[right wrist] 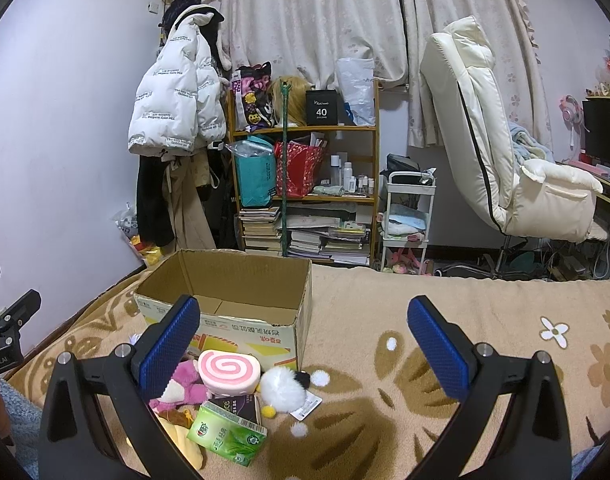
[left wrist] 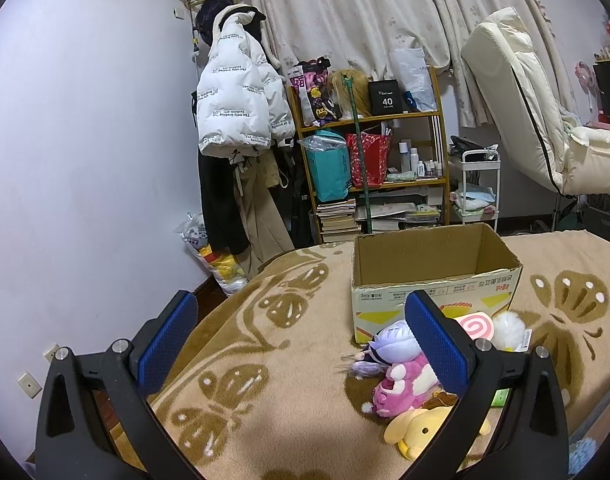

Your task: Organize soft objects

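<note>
Both claws were wide apart and empty: your left claw [left wrist: 305,344] hung over the blanket [left wrist: 265,360] on the bed, left of the pile, and your right claw [right wrist: 305,344] hung over bare blanket to its right. Nothing was gripped, so I'd call this the approach before a first pick. The cardboard box [right wrist: 241,280] sat open on the blanket and looked empty from the right wrist view. The soft stuff lay bunched just in front of it: pink swirl-roll plush [right wrist: 229,372] touching the box front, white fluffy plush [right wrist: 283,390] just beside it, pink plush [left wrist: 401,388], purple-haired plush [left wrist: 389,340], yellow plush [left wrist: 425,432] nearest you. A green tissue pack [right wrist: 229,436] and a dark packet [right wrist: 237,406] also lay in the pile. Probable next move: pick one outer item, likely the white fluffy plush for the right claw, drop over it, close on the body rather than the tag, lift clear of the box wall and release inside. Watch the neighbours; they touched, so a grab could drag two.
</note>
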Demonstrator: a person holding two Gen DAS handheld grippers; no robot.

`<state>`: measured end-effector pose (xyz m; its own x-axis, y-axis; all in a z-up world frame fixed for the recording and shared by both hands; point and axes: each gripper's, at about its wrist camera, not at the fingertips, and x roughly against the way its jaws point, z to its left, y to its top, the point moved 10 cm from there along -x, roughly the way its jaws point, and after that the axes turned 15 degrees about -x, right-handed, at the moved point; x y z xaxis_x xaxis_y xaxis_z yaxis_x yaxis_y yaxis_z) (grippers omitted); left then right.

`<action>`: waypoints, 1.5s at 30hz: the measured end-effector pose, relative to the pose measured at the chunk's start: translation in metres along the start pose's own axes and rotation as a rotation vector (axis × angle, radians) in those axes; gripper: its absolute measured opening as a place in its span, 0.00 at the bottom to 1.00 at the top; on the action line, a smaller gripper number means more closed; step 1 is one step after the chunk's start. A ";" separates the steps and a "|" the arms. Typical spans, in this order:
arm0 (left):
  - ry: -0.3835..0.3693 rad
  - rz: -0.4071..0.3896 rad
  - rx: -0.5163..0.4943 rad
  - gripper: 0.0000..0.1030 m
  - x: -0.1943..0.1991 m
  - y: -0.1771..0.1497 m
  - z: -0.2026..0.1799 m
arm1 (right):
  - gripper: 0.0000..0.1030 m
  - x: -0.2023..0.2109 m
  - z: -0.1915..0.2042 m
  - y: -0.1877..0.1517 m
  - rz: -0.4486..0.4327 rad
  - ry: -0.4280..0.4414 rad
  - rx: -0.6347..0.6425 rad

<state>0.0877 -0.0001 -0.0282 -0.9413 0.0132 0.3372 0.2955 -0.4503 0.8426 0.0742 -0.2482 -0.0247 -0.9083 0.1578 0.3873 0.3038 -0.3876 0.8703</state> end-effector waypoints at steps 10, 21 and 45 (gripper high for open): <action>0.001 0.000 0.000 0.99 0.000 0.001 0.000 | 1.00 0.000 0.000 0.000 0.001 0.000 0.001; 0.001 0.002 -0.002 0.99 -0.001 0.000 0.000 | 1.00 -0.002 -0.001 -0.001 0.005 0.001 0.000; -0.001 0.019 -0.054 0.99 -0.005 -0.008 -0.007 | 1.00 0.000 0.002 -0.001 0.011 0.001 0.003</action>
<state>0.0891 -0.0032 -0.0396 -0.9354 0.0049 0.3537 0.3043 -0.4984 0.8118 0.0741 -0.2462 -0.0254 -0.9050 0.1526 0.3970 0.3151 -0.3865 0.8668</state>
